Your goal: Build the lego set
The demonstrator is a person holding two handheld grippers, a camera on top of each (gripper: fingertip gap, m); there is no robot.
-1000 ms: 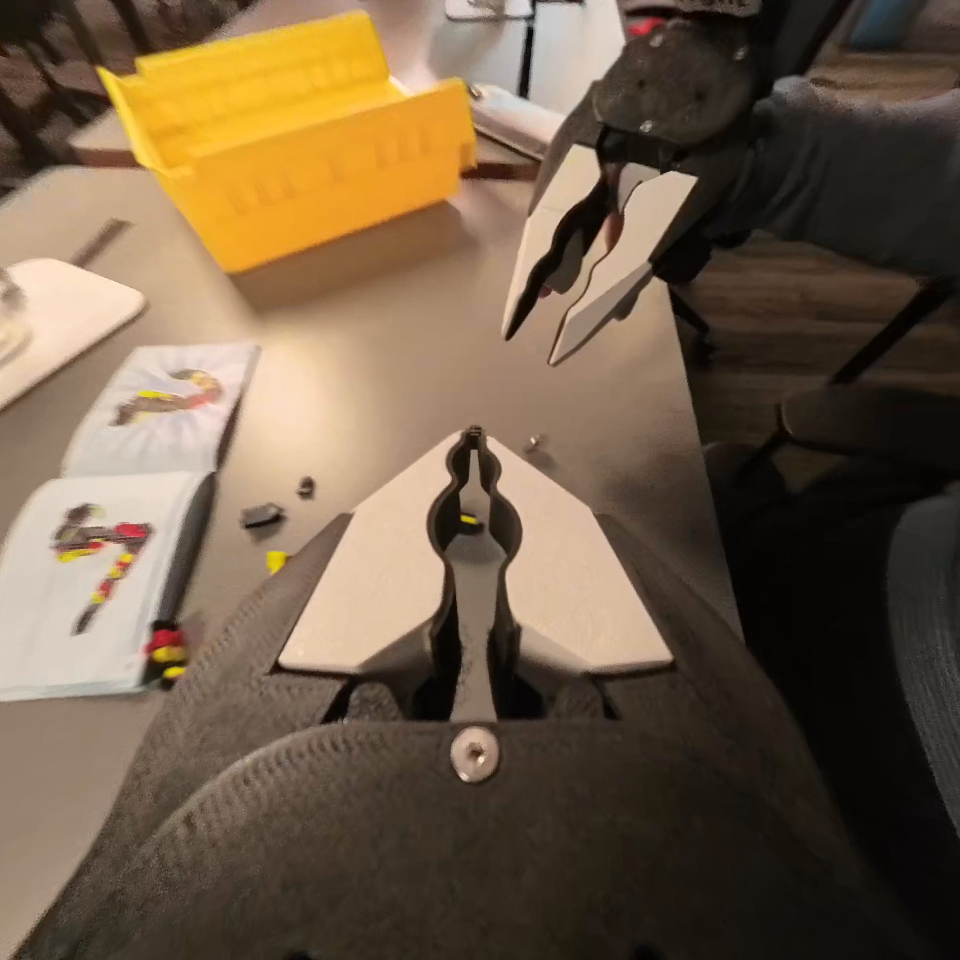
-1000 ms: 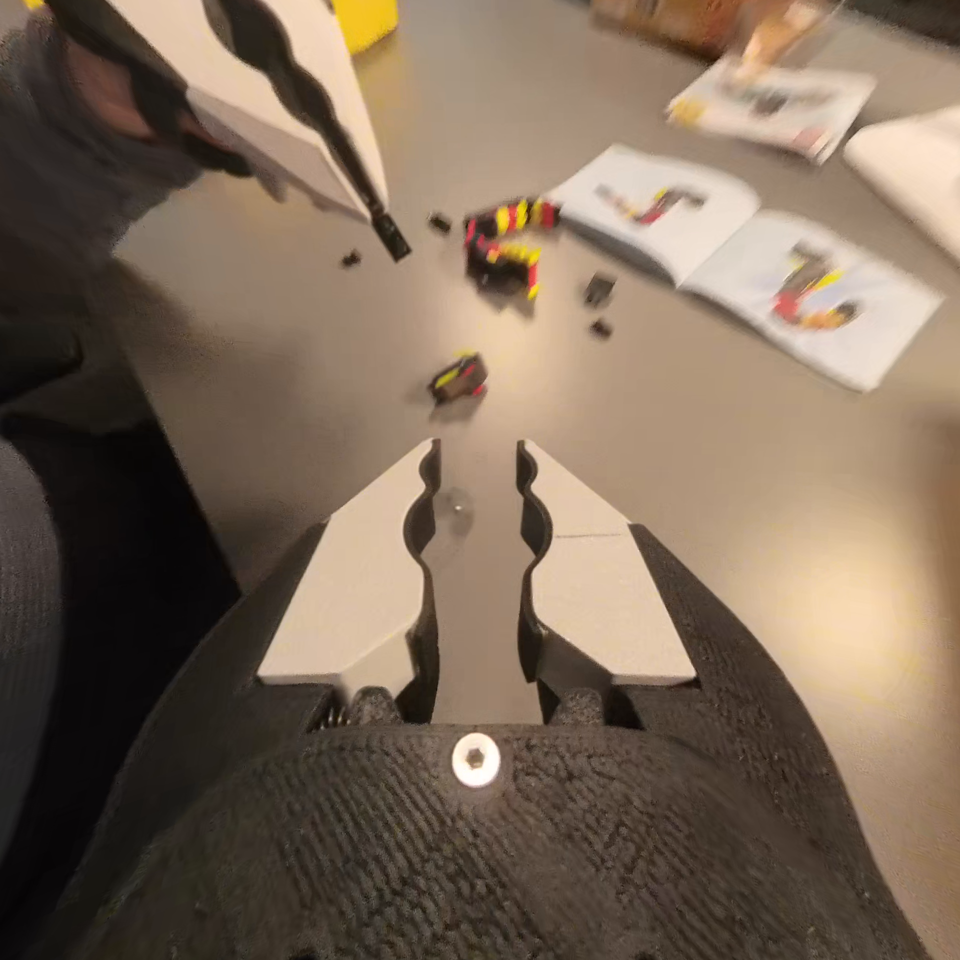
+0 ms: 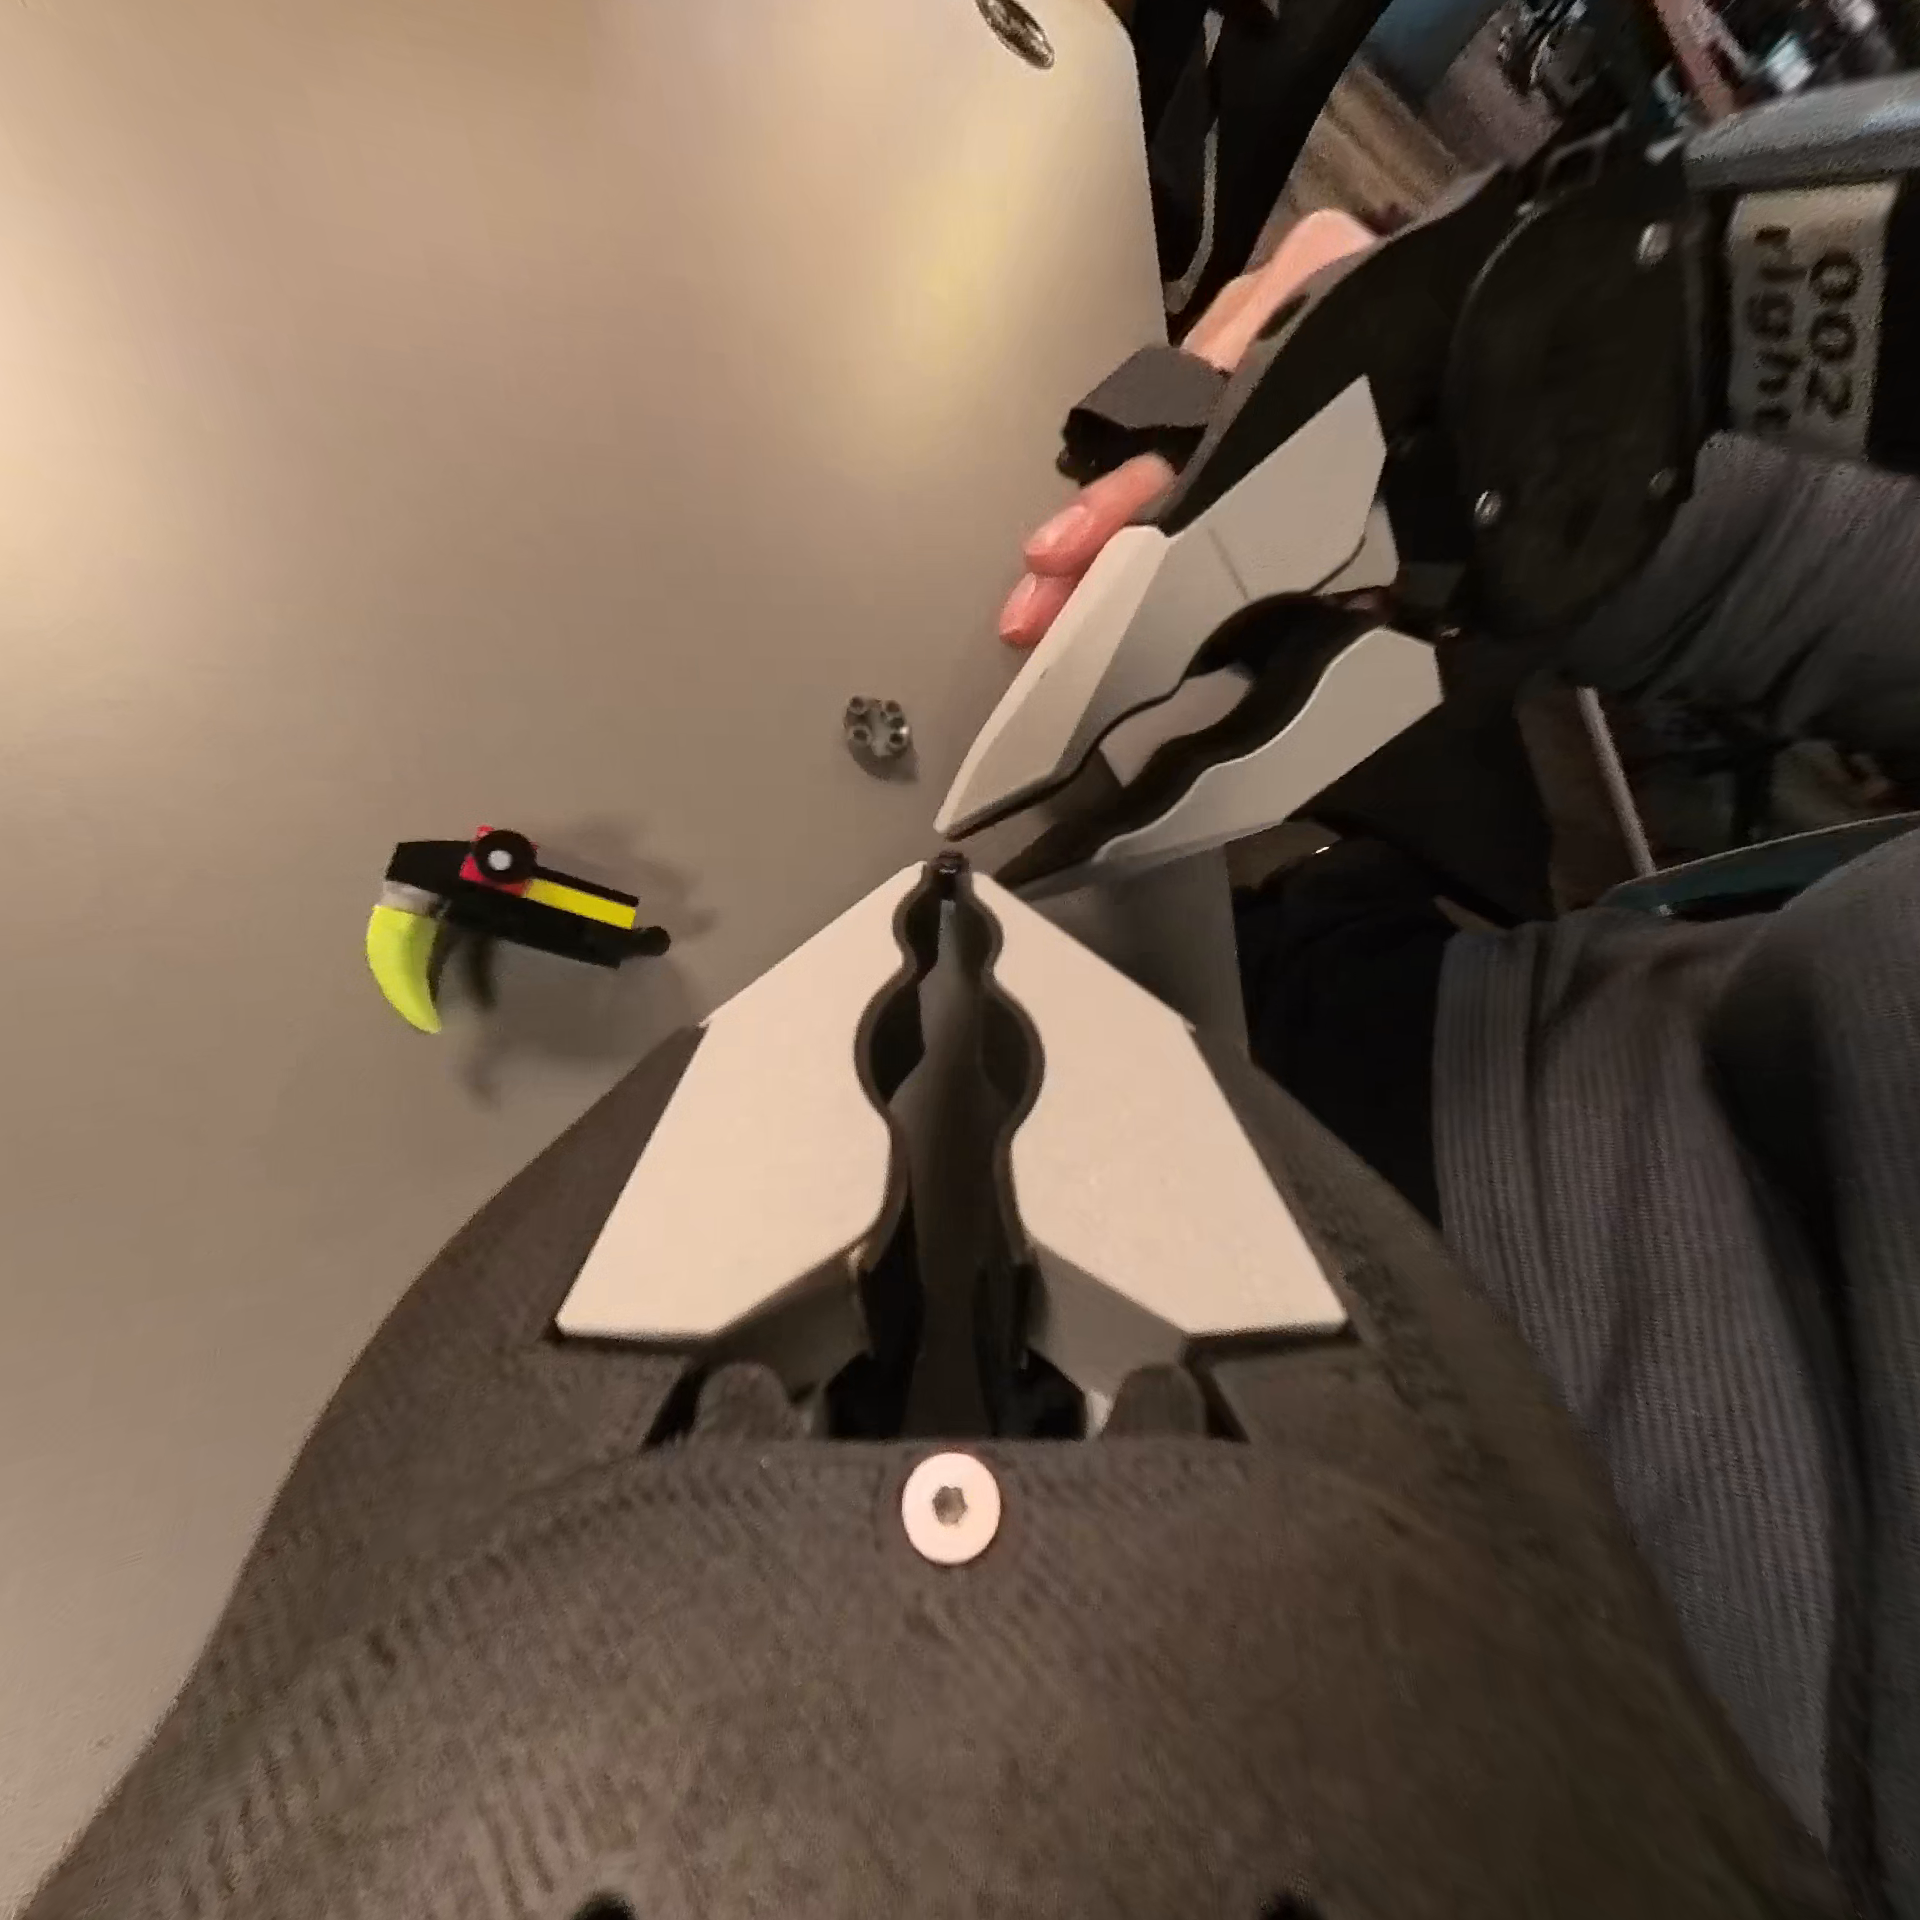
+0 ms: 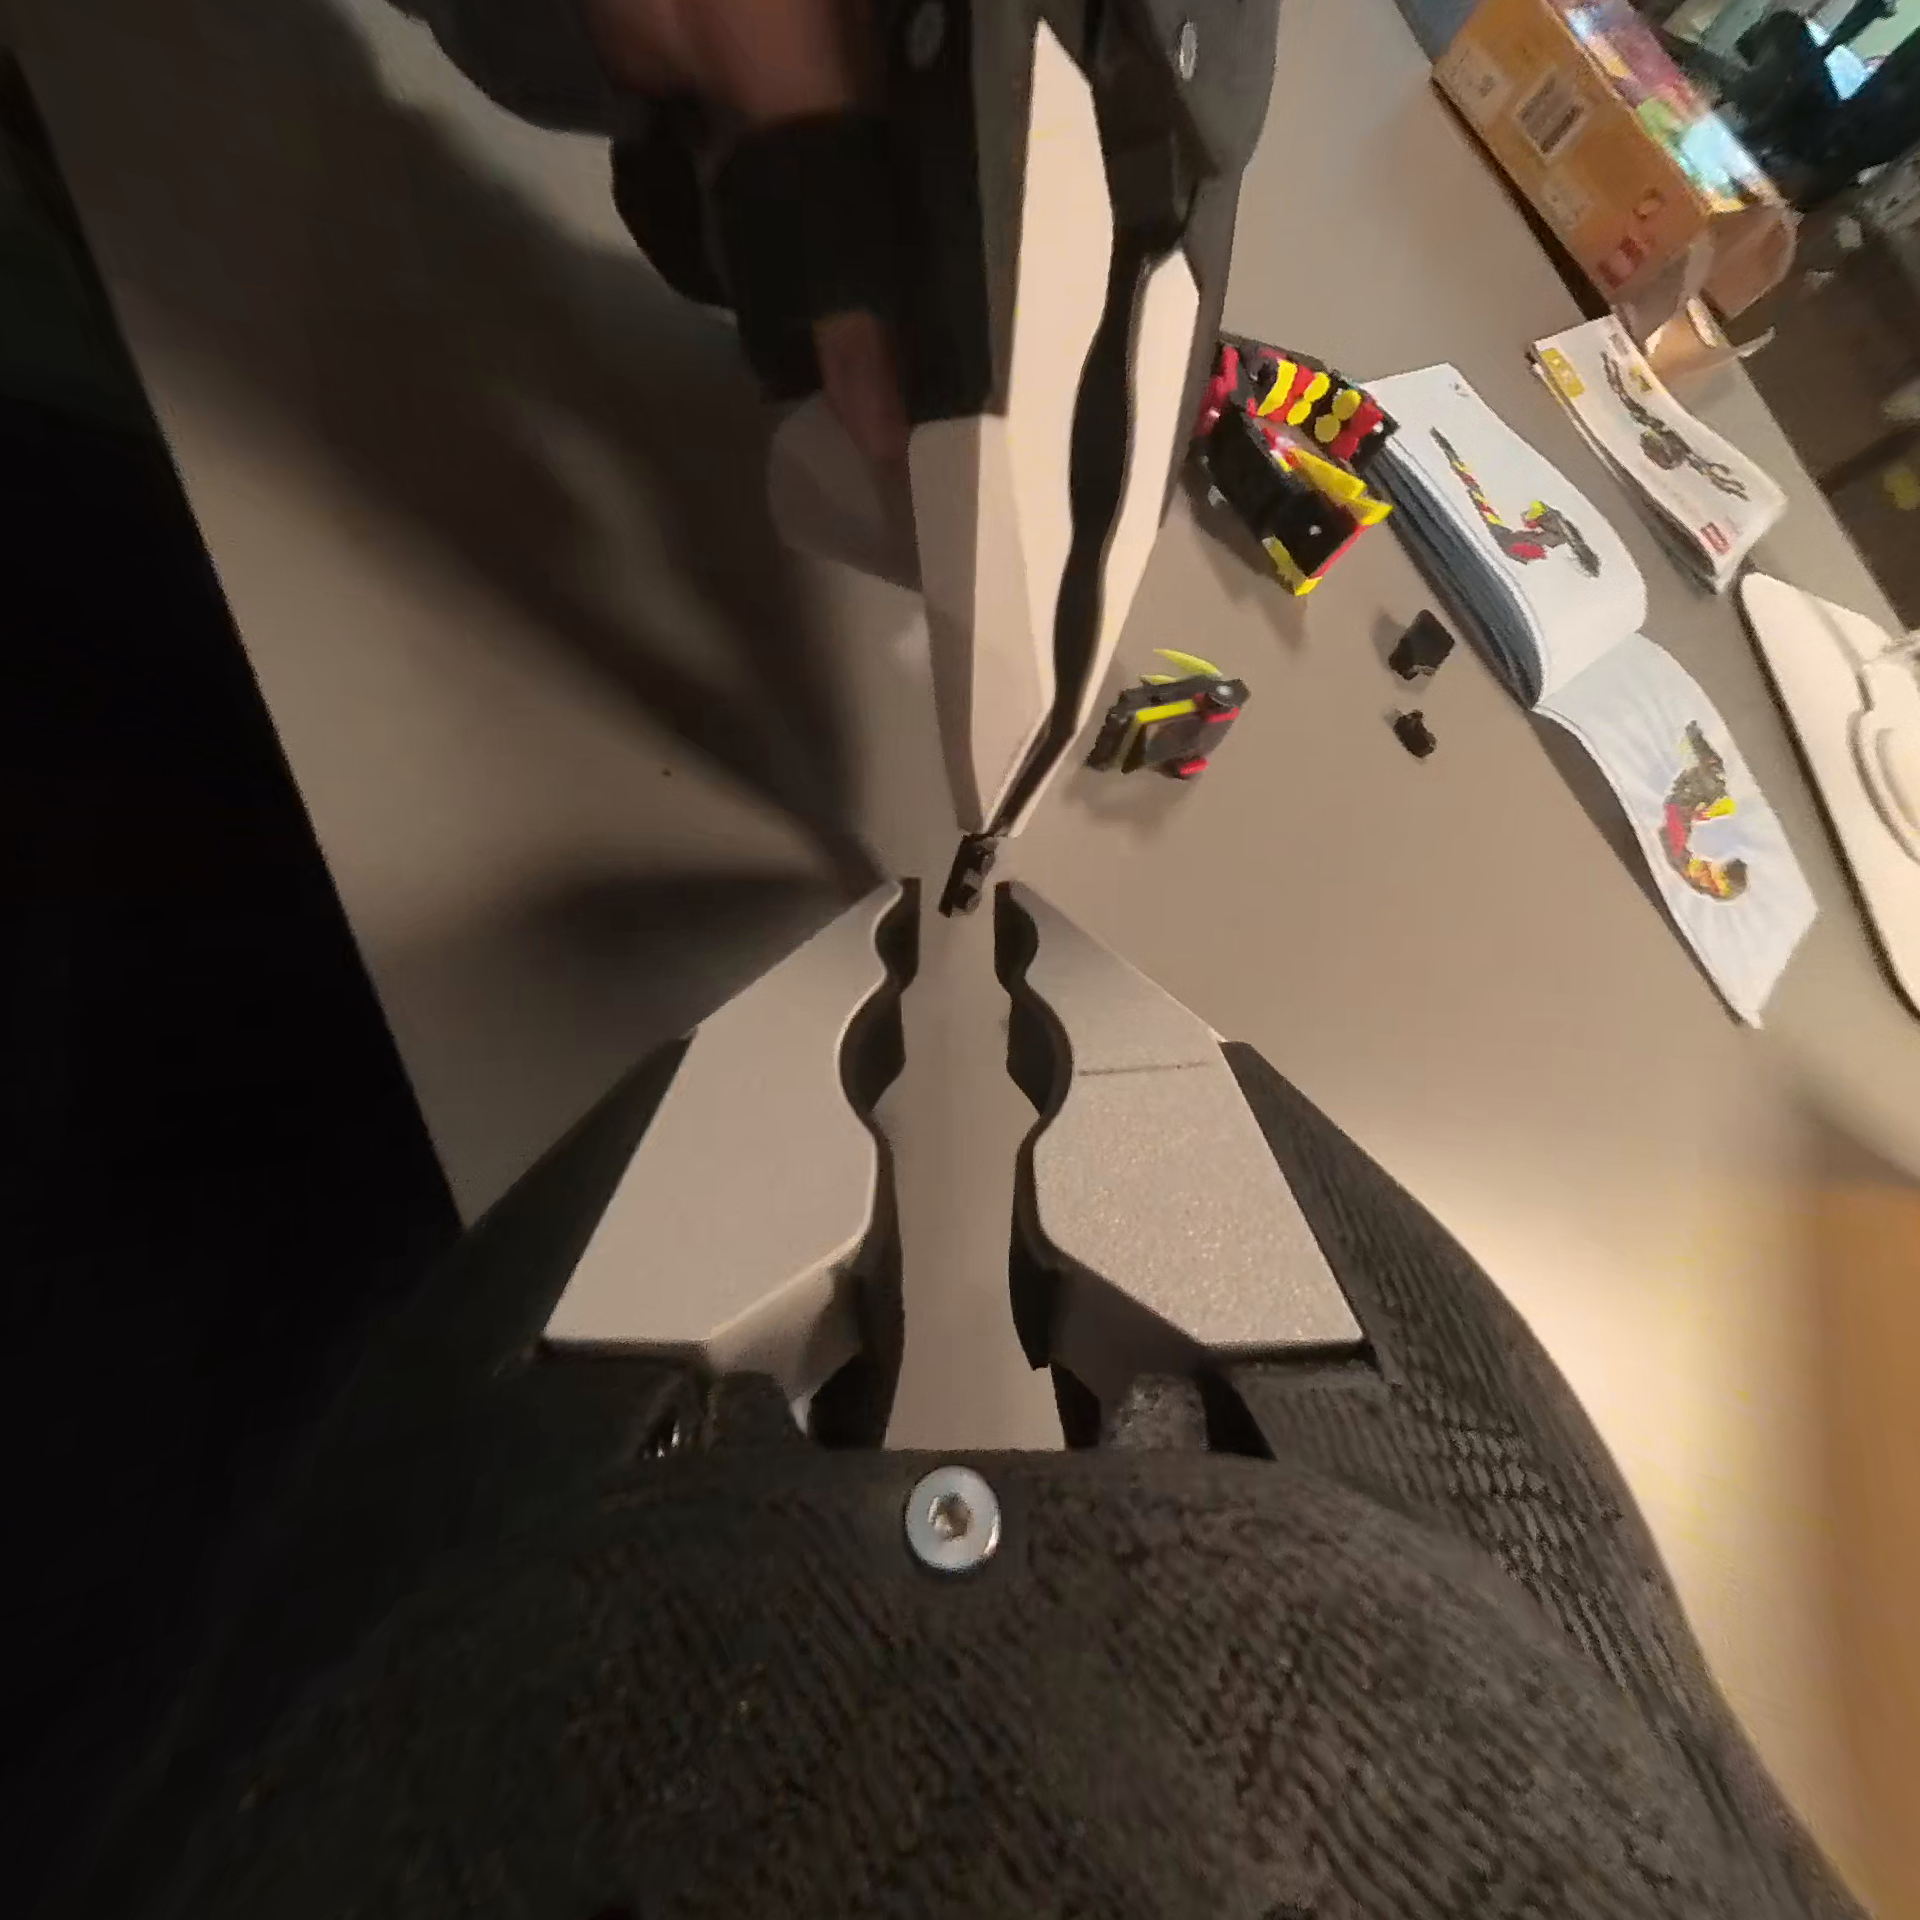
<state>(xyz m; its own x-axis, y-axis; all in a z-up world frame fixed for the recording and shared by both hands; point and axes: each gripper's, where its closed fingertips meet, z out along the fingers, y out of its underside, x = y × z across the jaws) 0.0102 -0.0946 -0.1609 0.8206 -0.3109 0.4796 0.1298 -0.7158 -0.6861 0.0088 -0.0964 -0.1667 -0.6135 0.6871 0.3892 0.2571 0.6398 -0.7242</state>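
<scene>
My left gripper [image 3: 948, 862] has its jaws pressed together on a small black lego piece [image 4: 968, 878], of which only a sliver pokes out at the tips in my left wrist view; the right wrist view shows more of it, hanging just beyond the tips, though its exact shape is hard to make out. To the left on the grey worktop [image 3: 416, 416] lies a little black, yellow and red assembly with a curved lime claw [image 3: 499, 920], slightly smeared by blur. Right of it, near the worktop's edge, sits a small grey round piece with holes [image 3: 878, 732]. Further right my right gripper [image 4: 951, 904] comes in tilted, tips pointing at my left gripper's tips, its jaws apart with the black piece just in front of the gap, not touching that I can tell. The hand [image 3: 1081, 551] holding it is mostly hidden behind the gripper; only fingertips and a grey sleeve show.

In the right wrist view, the larger black, red and yellow build [image 4: 1288, 457] lies beyond, then two loose black bits [image 4: 1418, 686], an open instruction booklet [image 4: 1621, 665], and a white tray [image 4: 1829, 748] cut off at the frame's edge.
</scene>
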